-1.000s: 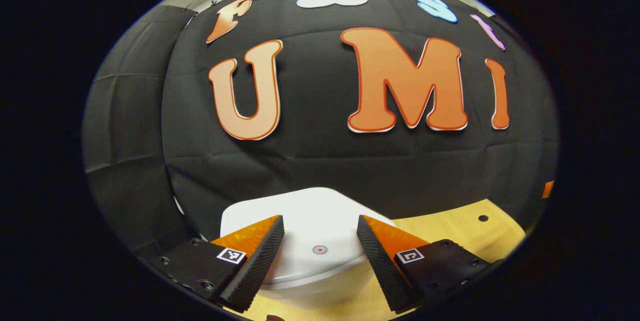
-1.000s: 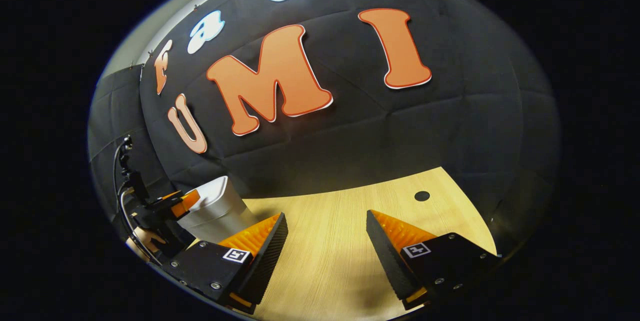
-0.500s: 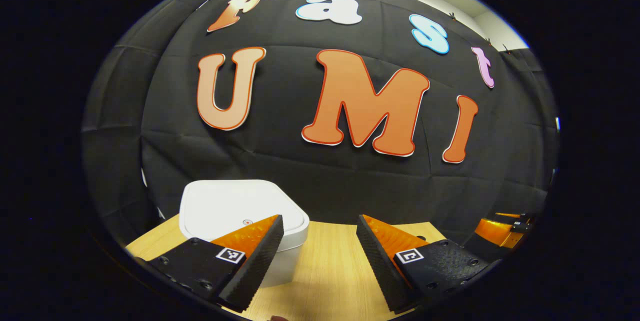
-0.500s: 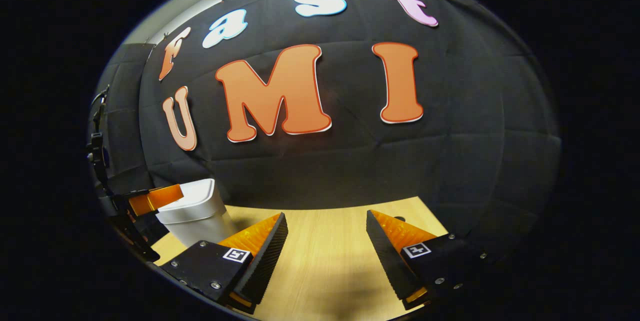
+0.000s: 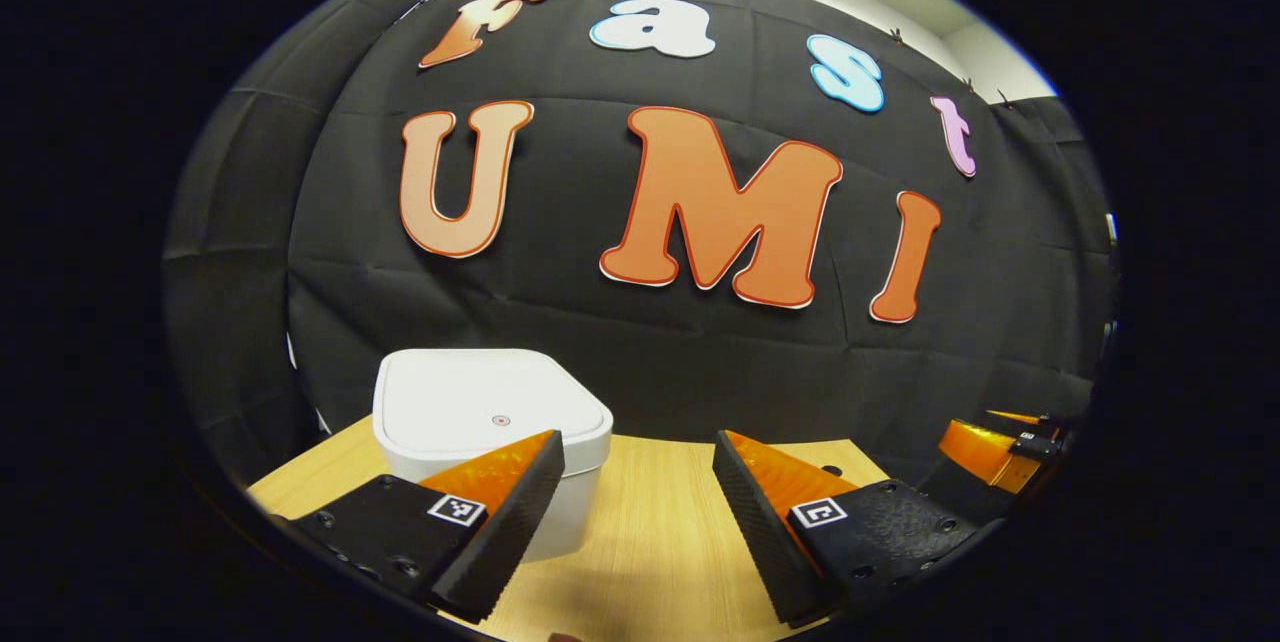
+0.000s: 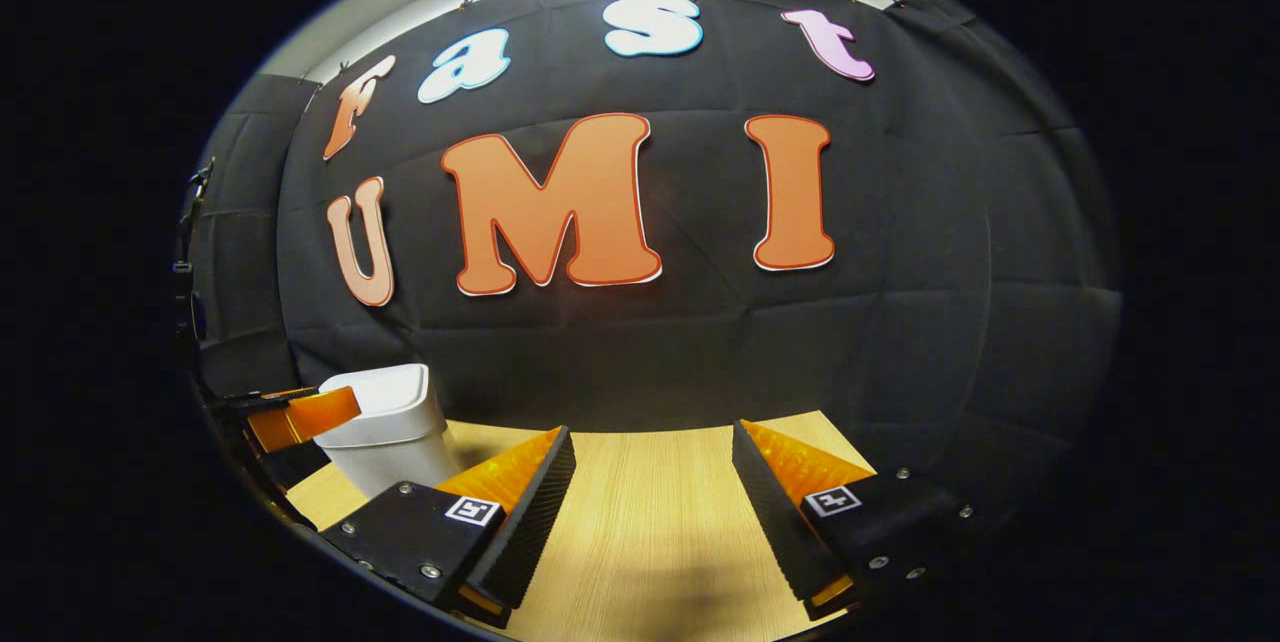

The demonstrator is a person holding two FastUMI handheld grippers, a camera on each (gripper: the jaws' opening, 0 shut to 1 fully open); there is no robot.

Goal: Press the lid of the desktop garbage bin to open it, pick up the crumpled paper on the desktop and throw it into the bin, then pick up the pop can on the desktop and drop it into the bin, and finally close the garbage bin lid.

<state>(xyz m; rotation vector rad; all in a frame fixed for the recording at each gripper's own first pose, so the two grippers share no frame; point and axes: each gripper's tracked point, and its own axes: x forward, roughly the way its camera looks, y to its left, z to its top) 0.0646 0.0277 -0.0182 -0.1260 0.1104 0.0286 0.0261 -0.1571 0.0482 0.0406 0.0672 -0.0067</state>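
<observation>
A white desktop garbage bin (image 5: 490, 422) with its lid down stands on the wooden table at the lower left of the left gripper view, a small round button (image 5: 501, 420) on the lid. My left gripper (image 5: 637, 502) is open, with nothing between its fingers, and its left finger overlaps the bin's front. In the right gripper view the bin (image 6: 385, 427) sits at the far left. My right gripper (image 6: 650, 497) is open over bare tabletop. The left gripper (image 6: 295, 417) shows beside the bin there. The right gripper (image 5: 995, 447) shows at the far right of the left gripper view.
The light wooden table (image 5: 660, 542) runs back to the black cloth wall (image 5: 640, 342) close behind the bin. A small dark hole (image 5: 832, 470) marks the tabletop near my left gripper's right finger. In the right gripper view the table (image 6: 650, 542) stretches between the fingers.
My left gripper has drawn back and up from over the bin lid, so the bin now sits lower left. The right gripper view has levelled out. Both grippers stayed open.
</observation>
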